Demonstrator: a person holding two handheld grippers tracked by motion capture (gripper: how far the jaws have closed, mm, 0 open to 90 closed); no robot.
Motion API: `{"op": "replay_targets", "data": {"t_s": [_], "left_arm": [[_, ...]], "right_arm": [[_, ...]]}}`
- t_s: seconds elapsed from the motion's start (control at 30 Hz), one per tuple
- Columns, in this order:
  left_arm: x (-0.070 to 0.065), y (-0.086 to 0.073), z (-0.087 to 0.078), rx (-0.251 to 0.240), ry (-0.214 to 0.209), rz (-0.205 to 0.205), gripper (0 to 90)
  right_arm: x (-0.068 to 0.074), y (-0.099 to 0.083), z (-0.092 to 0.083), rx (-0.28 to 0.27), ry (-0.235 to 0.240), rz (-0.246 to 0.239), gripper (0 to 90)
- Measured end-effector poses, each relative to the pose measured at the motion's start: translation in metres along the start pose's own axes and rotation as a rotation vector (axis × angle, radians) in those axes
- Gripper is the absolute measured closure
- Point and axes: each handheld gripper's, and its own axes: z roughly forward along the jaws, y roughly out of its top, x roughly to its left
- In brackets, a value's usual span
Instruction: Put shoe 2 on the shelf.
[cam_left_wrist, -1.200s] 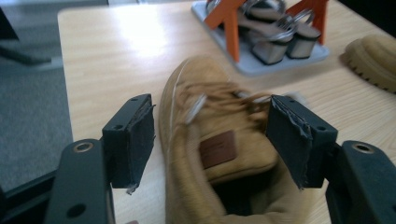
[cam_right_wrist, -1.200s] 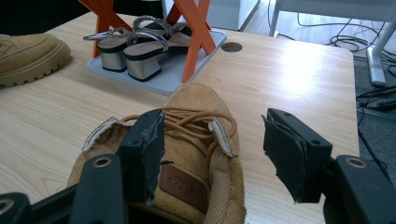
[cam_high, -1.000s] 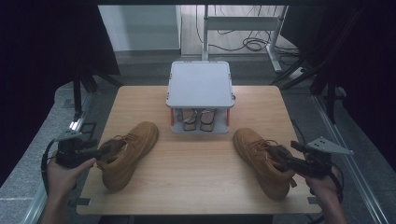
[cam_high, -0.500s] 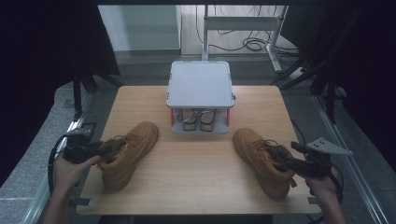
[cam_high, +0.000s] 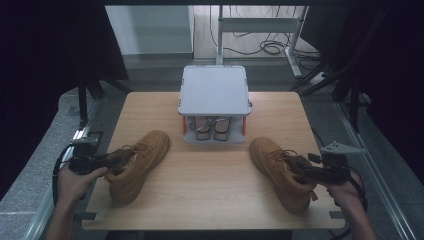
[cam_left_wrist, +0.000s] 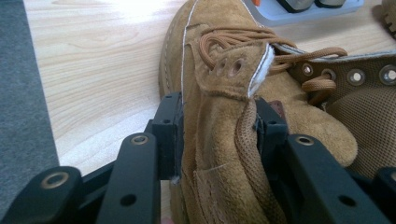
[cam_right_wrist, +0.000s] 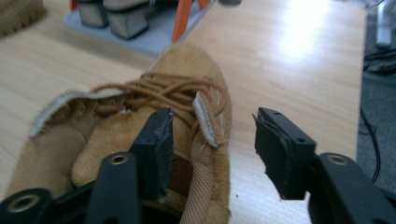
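Pale wooden table (cam_high: 210, 190) carried everything. Left gripper (cam_left_wrist: 217, 135), jaws just closing, clamped the left boot (cam_high: 135, 162) by its collar; right gripper (cam_right_wrist: 212, 140), also closing, straddled the right boot (cam_high: 280, 172) collar without pinching it. Beyond stood a grey rack (cam_high: 215, 92).

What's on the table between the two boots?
Bare wood lies between the left boot and the right boot in the high view.

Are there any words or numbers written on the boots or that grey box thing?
None can be read. The left boot, the right boot and the grey rack show no letters or numbers. A small brown tab inside the left boot's collar is too small to tell.
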Motion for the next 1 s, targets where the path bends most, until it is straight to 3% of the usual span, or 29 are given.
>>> {"op": "replay_targets", "data": {"t_s": [0.07,0.3,0.47,0.63,0.9,1.0], "left_arm": [[0.0,0.0,0.001,0.008,-0.009,-0.001,61.9],[0.0,0.0,0.001,0.014,-0.02,0.01,67.0],[-0.001,0.0,0.001,0.008,-0.017,0.015,71.7],[-0.002,-0.002,0.0,-0.009,-0.023,0.009,74.4],[-0.002,-0.009,0.0,-0.075,-0.067,-0.026,75.9],[0.0,-0.012,0.0,-0.104,-0.089,-0.04,76.3]], "right_arm": [[-0.001,0.002,0.001,0.019,0.015,0.007,52.1],[0.002,0.006,0.004,0.091,-0.001,-0.002,62.4],[-0.001,0.006,0.006,0.123,0.002,0.031,69.0],[-0.002,0.003,0.005,0.106,-0.011,0.062,75.4],[-0.003,-0.002,0.004,0.049,0.043,0.127,76.8],[-0.005,-0.005,0.003,0.014,0.077,0.173,77.2]]}}
